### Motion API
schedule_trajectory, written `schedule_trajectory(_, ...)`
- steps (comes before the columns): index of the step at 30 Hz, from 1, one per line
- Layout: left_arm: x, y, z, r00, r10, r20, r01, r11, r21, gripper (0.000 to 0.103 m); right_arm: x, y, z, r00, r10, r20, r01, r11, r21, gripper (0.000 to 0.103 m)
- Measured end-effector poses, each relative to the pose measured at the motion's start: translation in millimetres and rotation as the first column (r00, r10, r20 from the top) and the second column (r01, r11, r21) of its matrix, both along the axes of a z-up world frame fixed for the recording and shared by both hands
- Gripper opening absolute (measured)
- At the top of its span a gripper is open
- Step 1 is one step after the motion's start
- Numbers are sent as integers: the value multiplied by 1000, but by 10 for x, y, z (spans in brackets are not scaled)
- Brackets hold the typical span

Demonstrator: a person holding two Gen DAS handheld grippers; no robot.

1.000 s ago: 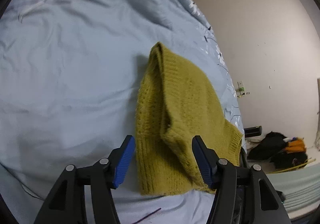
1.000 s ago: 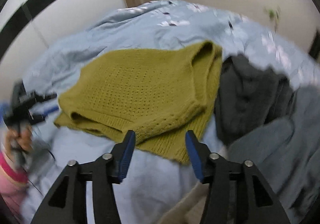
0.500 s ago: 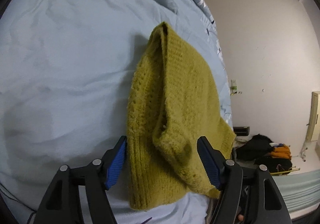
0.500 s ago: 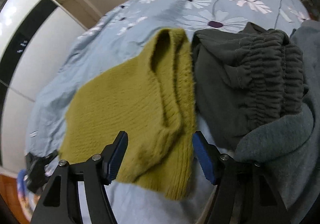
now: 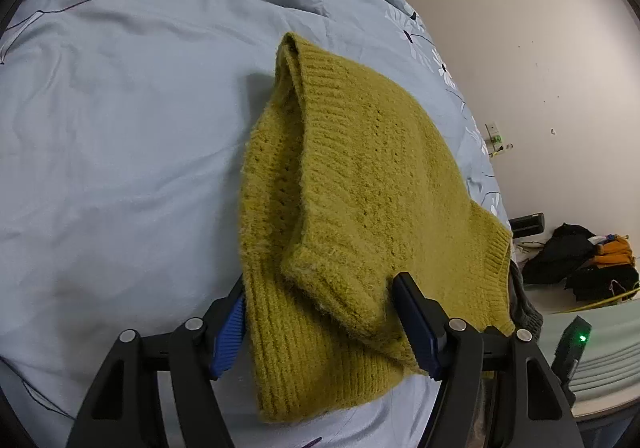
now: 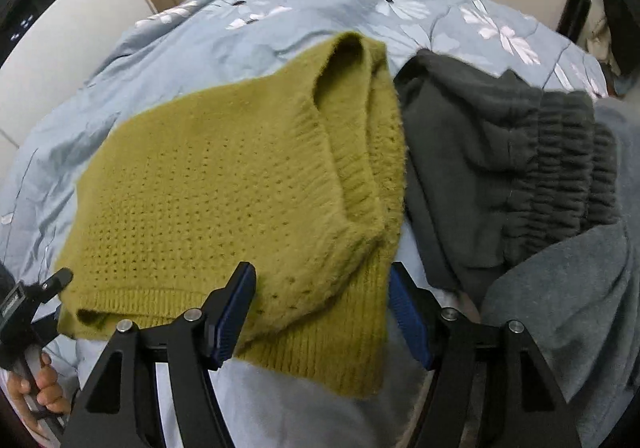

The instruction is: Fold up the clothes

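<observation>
A mustard-yellow knit sweater (image 5: 360,188) lies partly folded on the light blue bedsheet (image 5: 120,128); it also shows in the right wrist view (image 6: 224,200). My left gripper (image 5: 324,322) is open, its blue-padded jaws standing on either side of one sweater corner with a folded flap between them. My right gripper (image 6: 322,314) is open, its jaws on either side of the opposite folded corner. Neither is closed on the cloth.
A dark grey garment (image 6: 500,168) and a lighter grey one (image 6: 568,308) lie just right of the sweater. The floral blue duvet (image 6: 320,0) covers the bed. A pile of clothes (image 5: 588,260) lies on the floor by the wall. The left hand and gripper (image 6: 28,328) show at the edge.
Both grippers have moved in lower over the sweater's corners, so the folded edges now lie between the open jaws. The right wrist view has swung back leftward onto the sweater.
</observation>
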State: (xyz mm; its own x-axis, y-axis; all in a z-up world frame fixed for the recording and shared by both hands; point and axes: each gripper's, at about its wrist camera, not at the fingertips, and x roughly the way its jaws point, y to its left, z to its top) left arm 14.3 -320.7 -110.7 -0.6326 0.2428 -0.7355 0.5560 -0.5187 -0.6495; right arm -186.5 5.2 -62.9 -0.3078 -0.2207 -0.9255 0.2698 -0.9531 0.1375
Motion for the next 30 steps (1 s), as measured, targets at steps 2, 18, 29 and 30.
schedule_trajectory(2,14,-14,-5,1000,3,4,-3,1000,-5,72,-16,-7,-26,1000,-18,10,18,1000,-4,70)
schedule_trajectory(18,-280,665,917,972,-217,-88,166,905,-392,72,-209,83,-9,995,-98,19,99,979,-176,70)
schedule_trajectory(29,-924,1434,423,928,-364,76,368,867,-335,72,-109,188,23,994,-108,-12,103,975,-199,25)
schedule_trajectory(30,-947,1439,419,928,-365,80,370,866,-336,72,-85,189,35,995,-103,-14,98,975,-201,25)
